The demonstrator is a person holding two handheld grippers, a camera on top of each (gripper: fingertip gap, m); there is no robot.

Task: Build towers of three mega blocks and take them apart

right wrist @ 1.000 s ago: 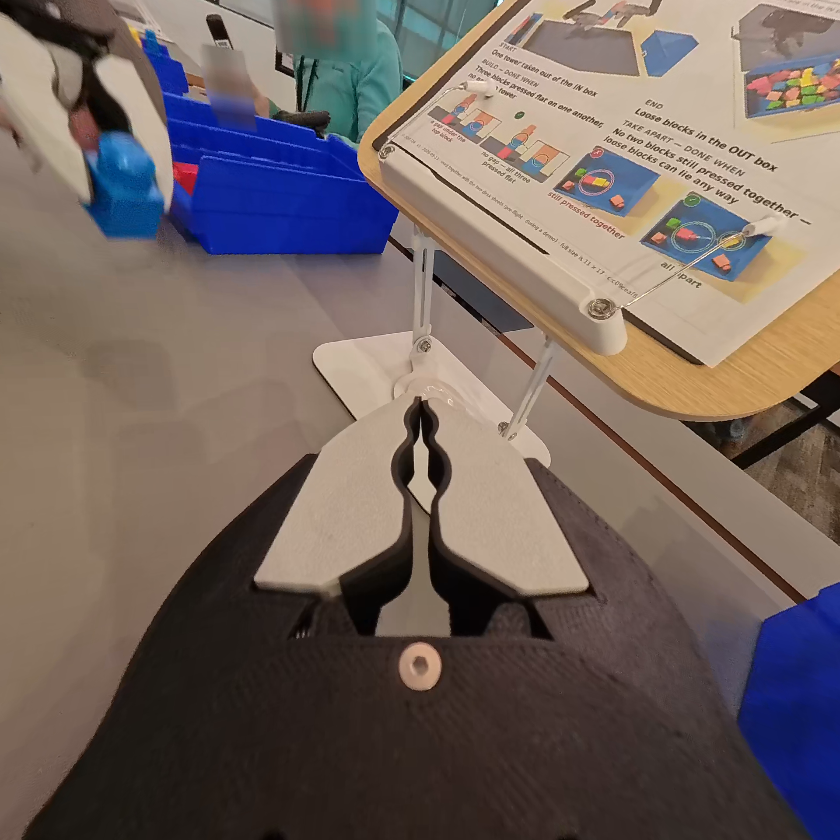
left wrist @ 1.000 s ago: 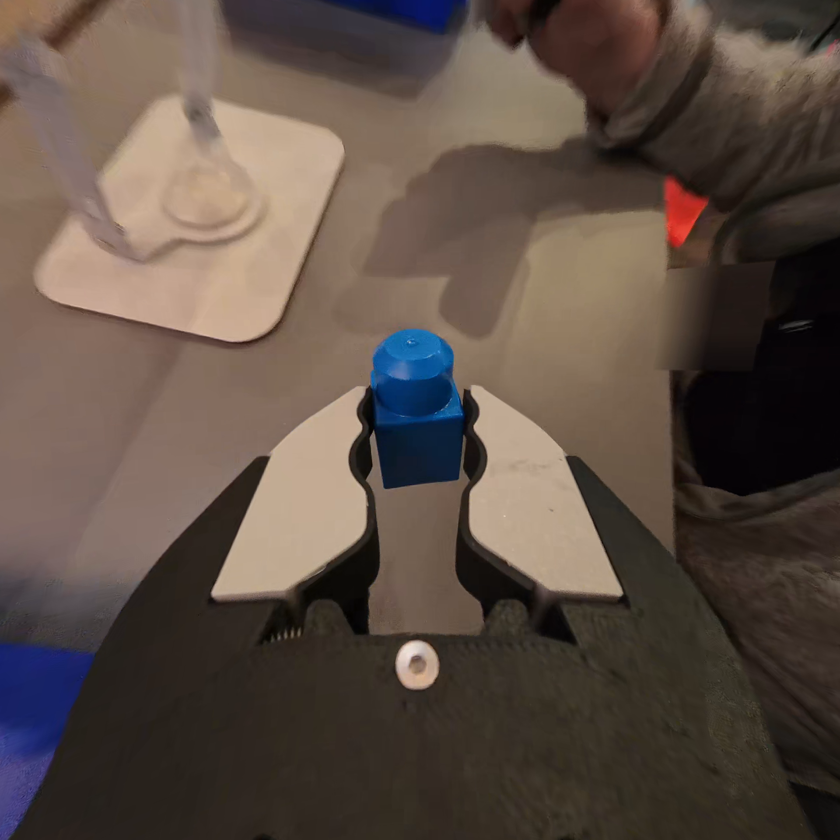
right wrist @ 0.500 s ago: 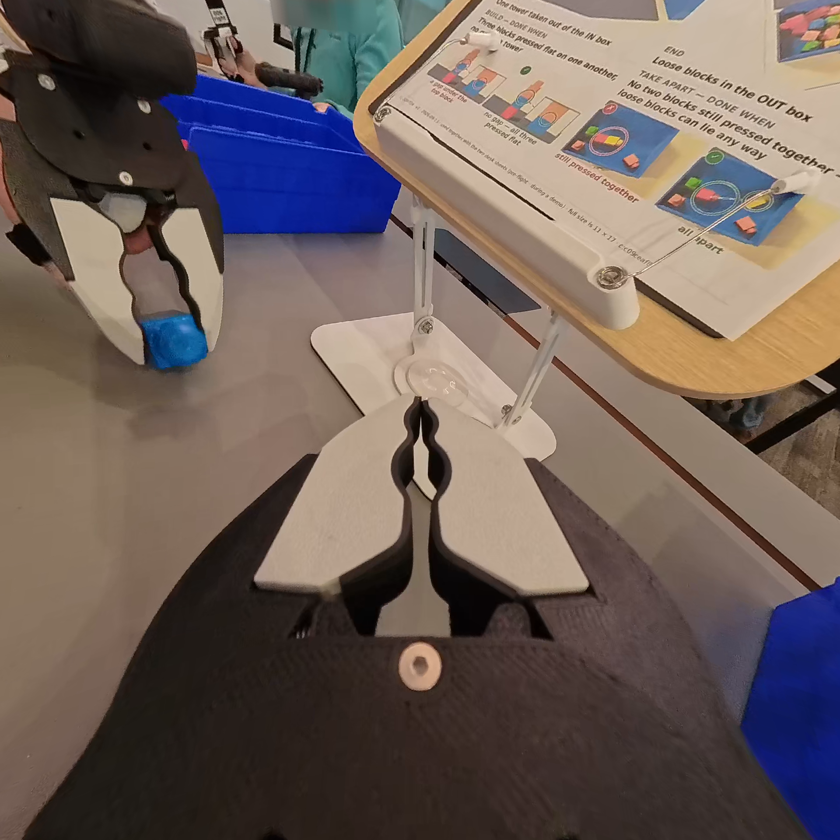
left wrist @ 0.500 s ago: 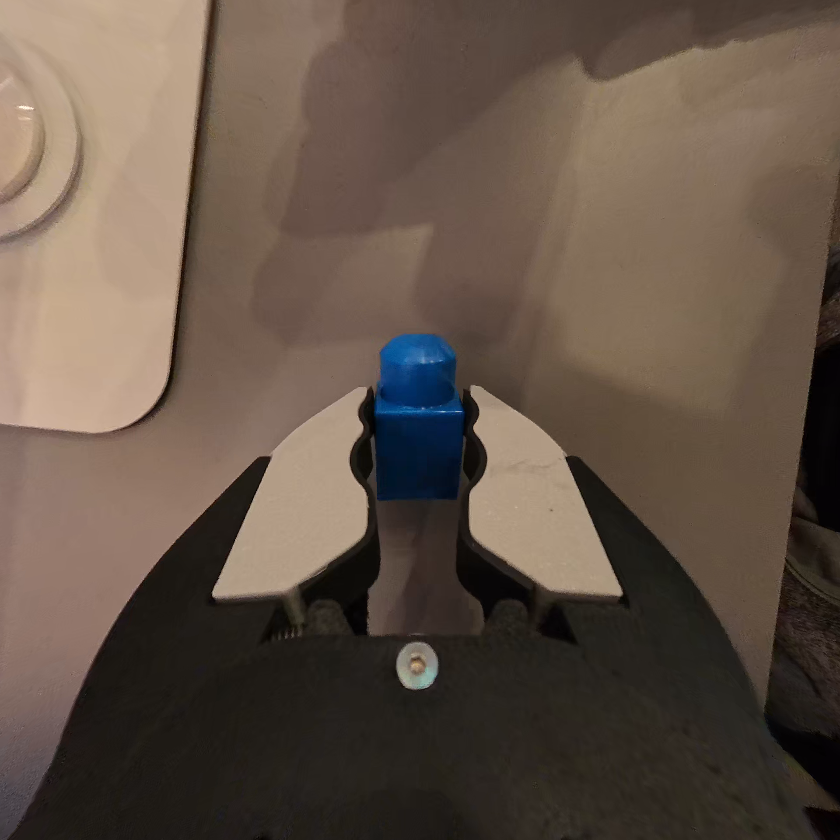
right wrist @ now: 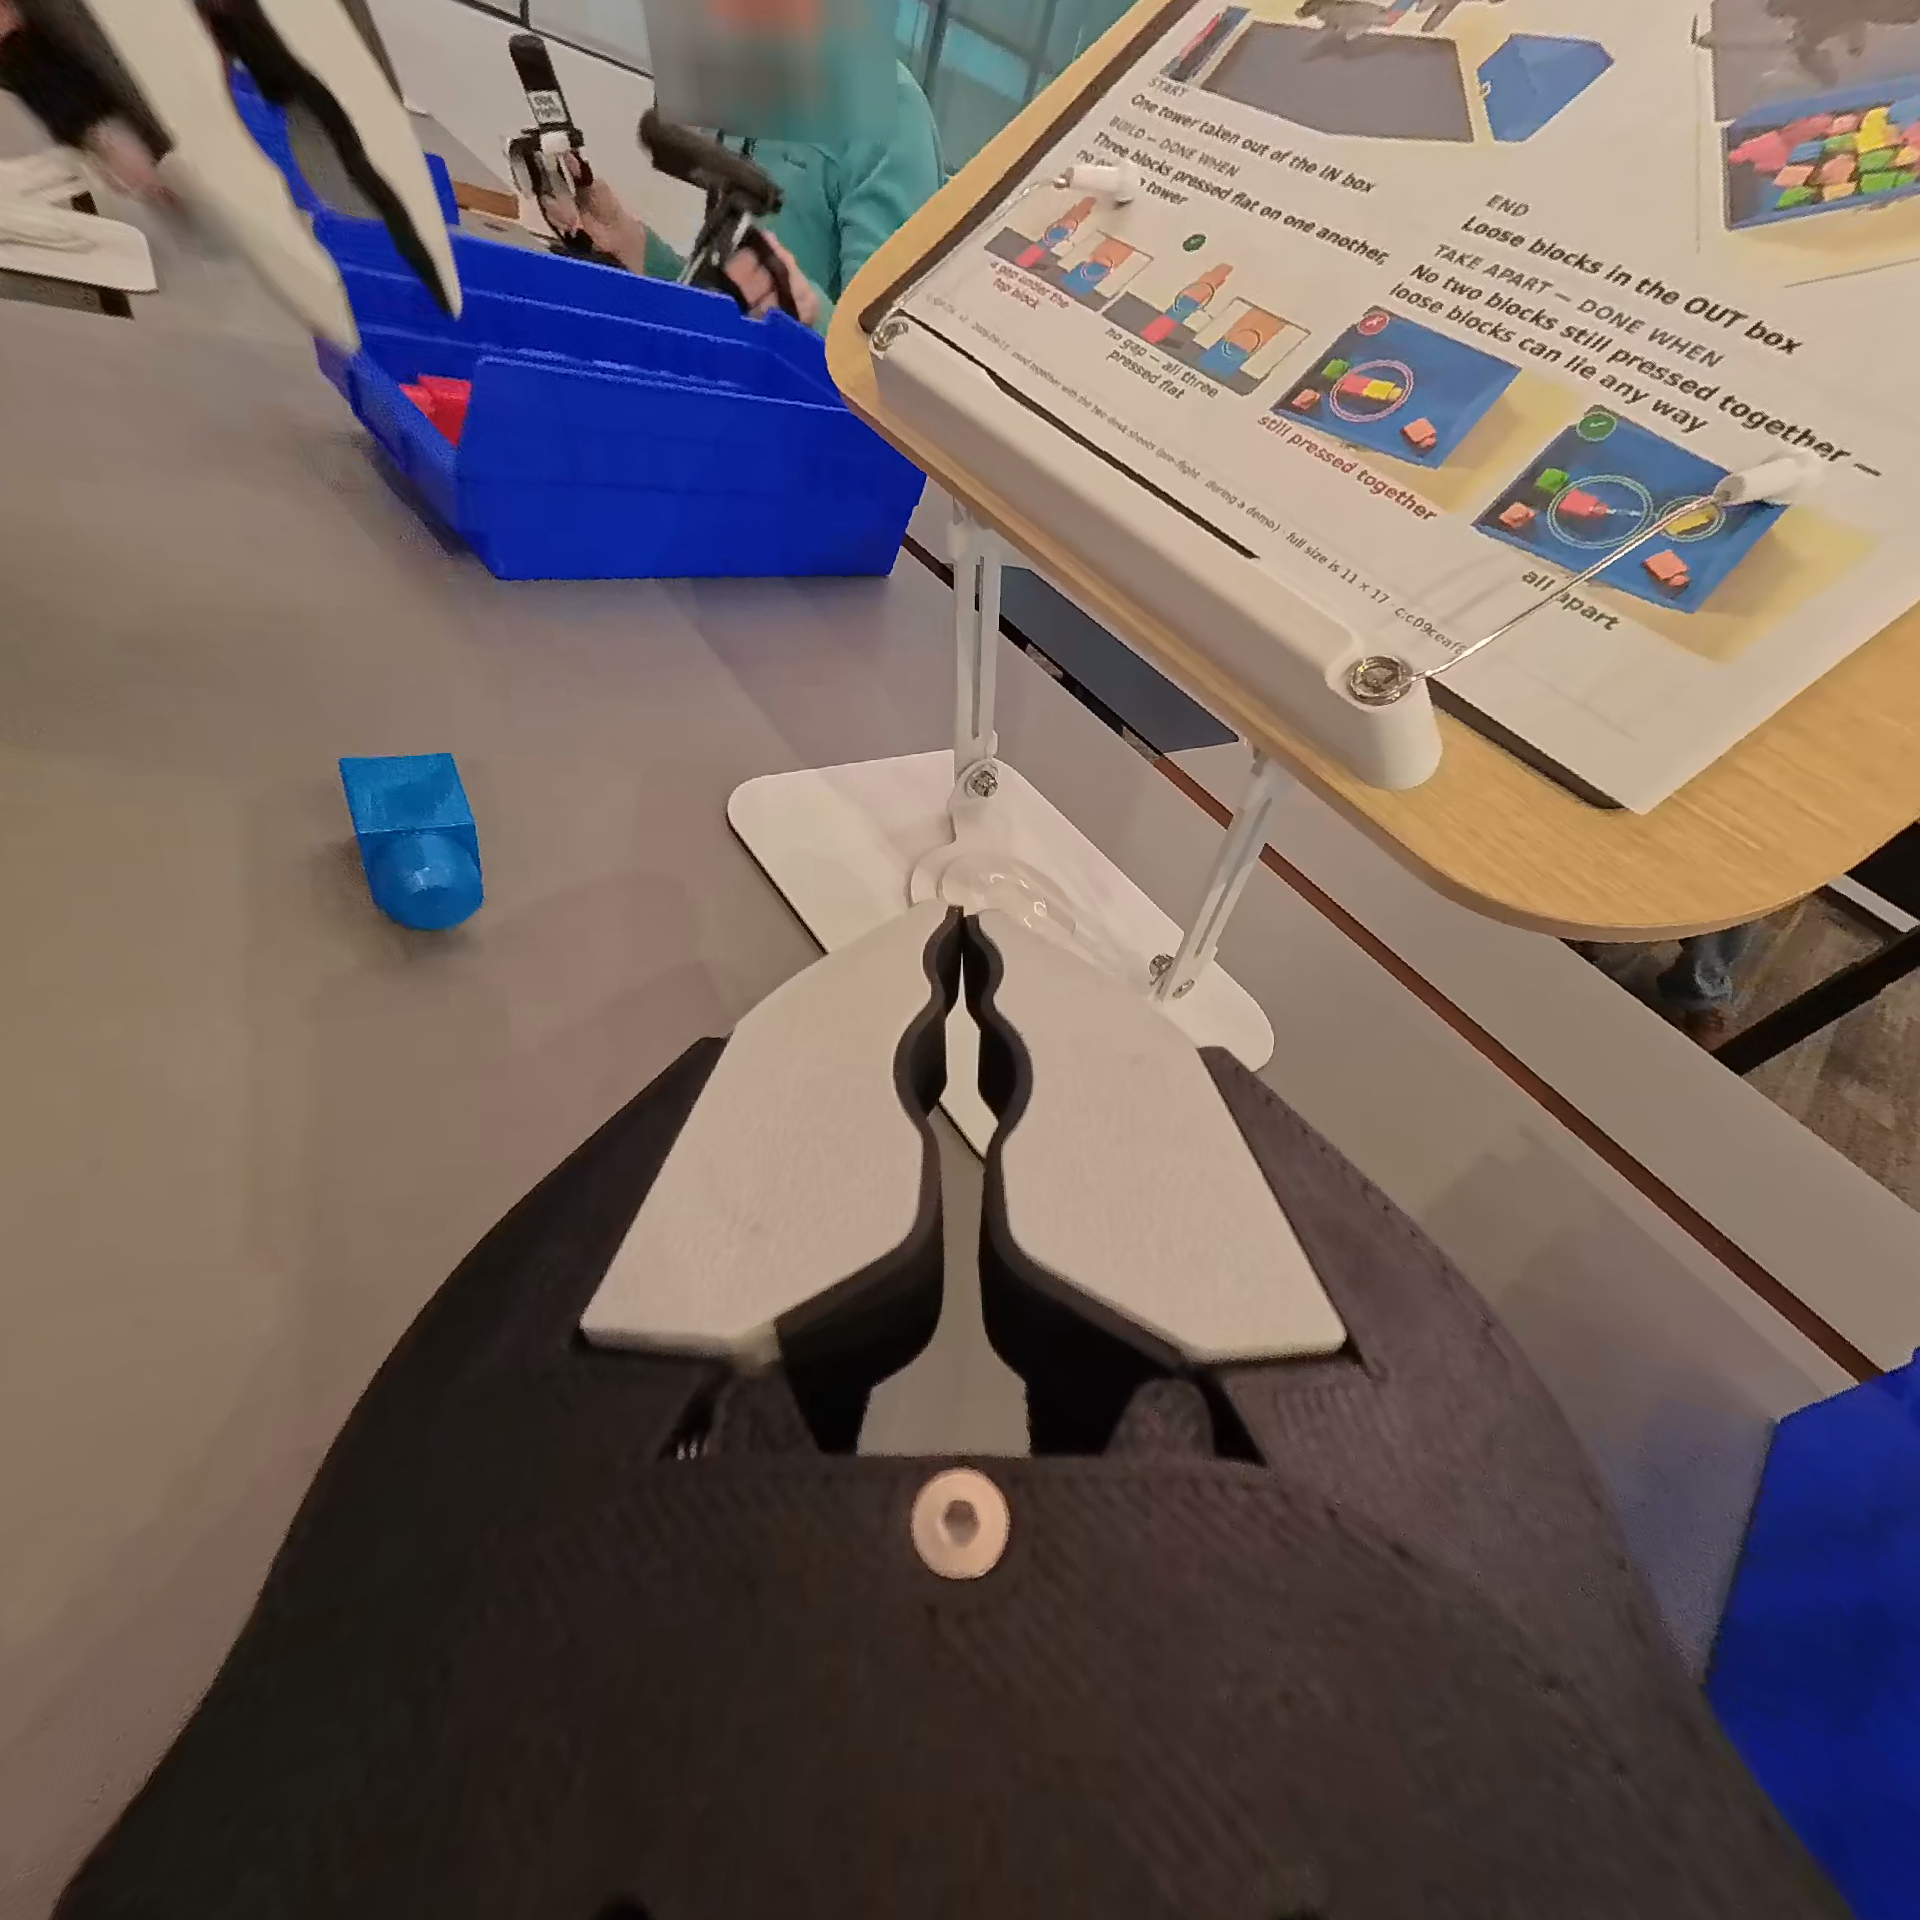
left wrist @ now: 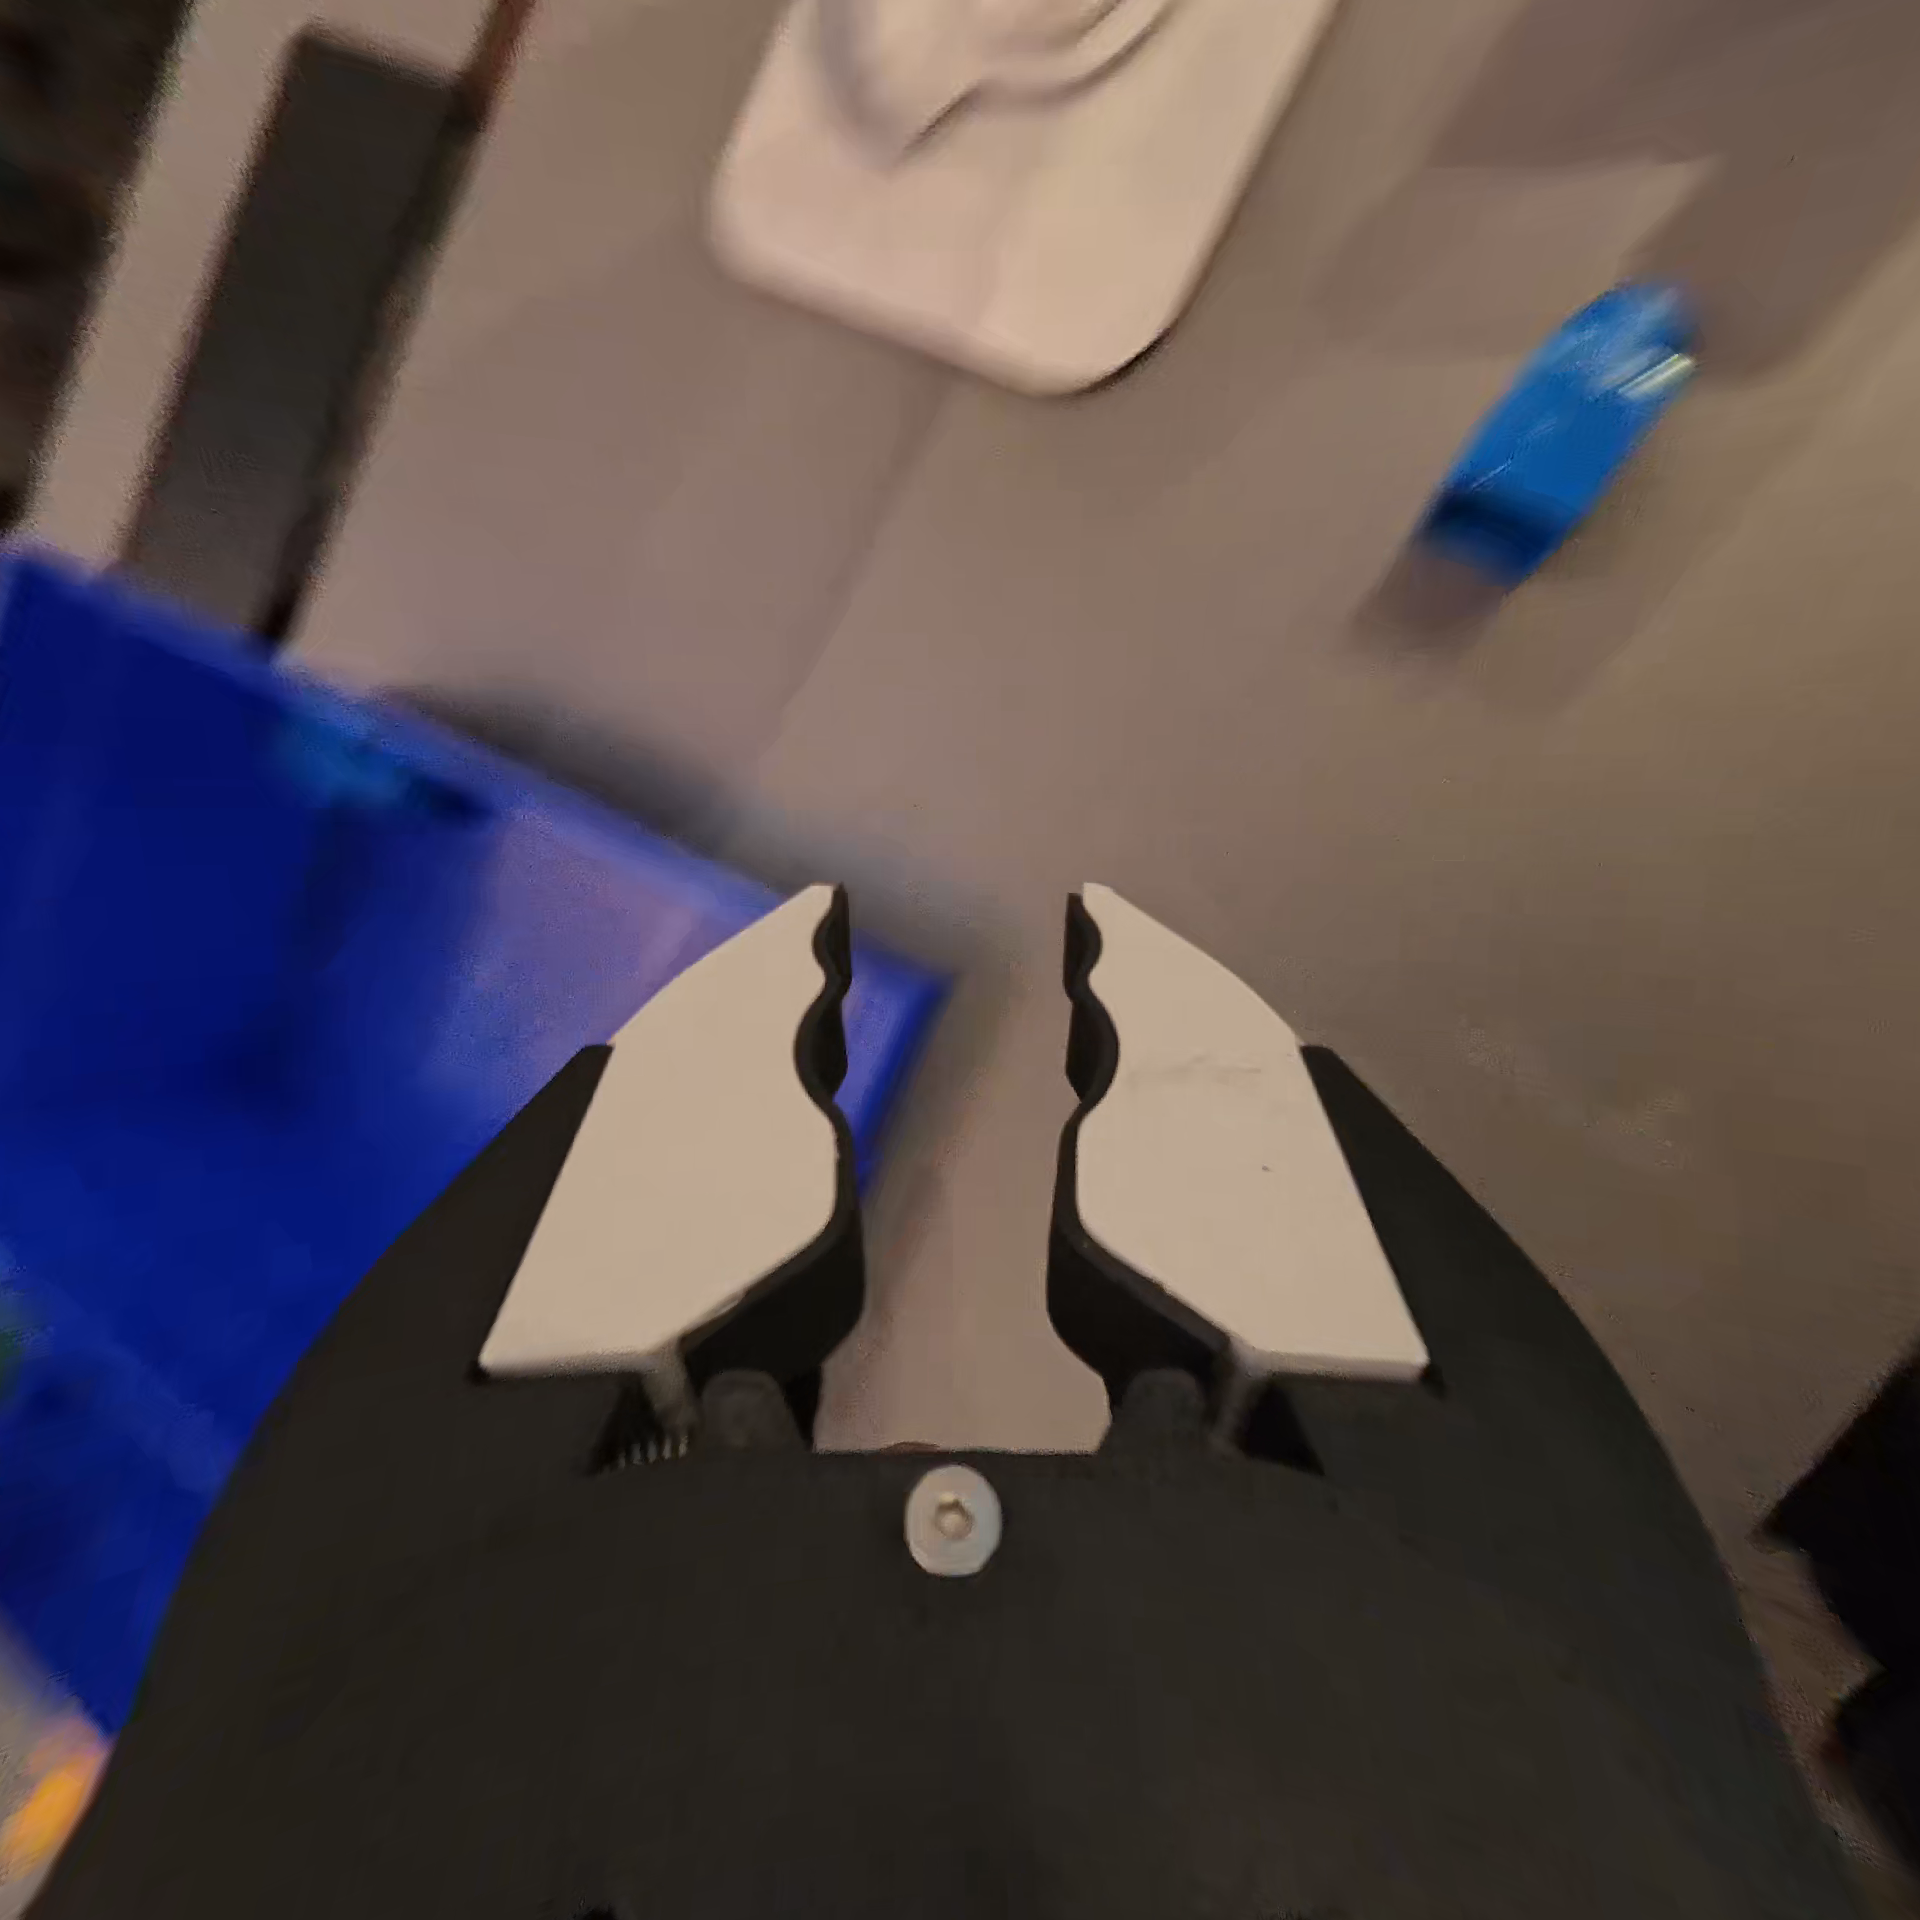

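Note:
A blue mega block [right wrist: 414,836] lies on its side on the grey table, apart from both grippers. It also shows, blurred, at the upper right of the left wrist view [left wrist: 1558,426]. My left gripper [left wrist: 956,914] is open and empty, above the table beside a blue bin [left wrist: 260,987]. It also shows raised at the top left of the right wrist view [right wrist: 343,249]. My right gripper [right wrist: 956,925] is shut with nothing between its pads, just in front of the white stand base [right wrist: 842,831].
A blue bin [right wrist: 665,457] at the back holds red blocks [right wrist: 436,400]. An instruction board [right wrist: 1455,395] on a white stand hangs over the table's right side. Another blue bin's corner [right wrist: 1829,1621] is at the right edge. A person sits behind the table. The grippers' ends are close to 35 cm from one another.
My left gripper let go of the blue block, which now lies on its side on the table. The left gripper then lifted and swung toward the blue bin. The right gripper stayed shut and still.

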